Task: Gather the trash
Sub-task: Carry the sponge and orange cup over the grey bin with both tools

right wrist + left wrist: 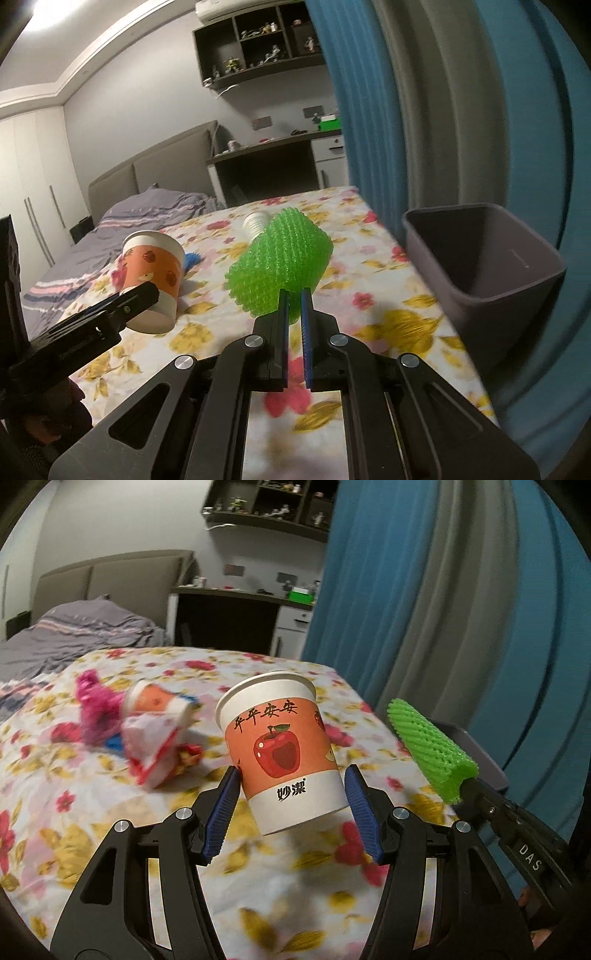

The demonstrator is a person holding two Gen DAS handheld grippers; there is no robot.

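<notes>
two jaws pinch paper cup (284, 753) and green foam net (280, 266) near empty-looking grey bin (517, 295).

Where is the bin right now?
In the right wrist view the grey bin stands at the table's right edge, against the blue curtain, right of the green foam net held in the right gripper.

Paper cup (284, 753): black brush-style Chinese characters along the top of its orange band, above the red apple picture, probably 平平安安. Below the apple, on the white base band, a black brand mark reads 妙潔. To the right of the cup, white letters "DAS" on the black right gripper (530, 856) body. Nothing else legible.
</notes>
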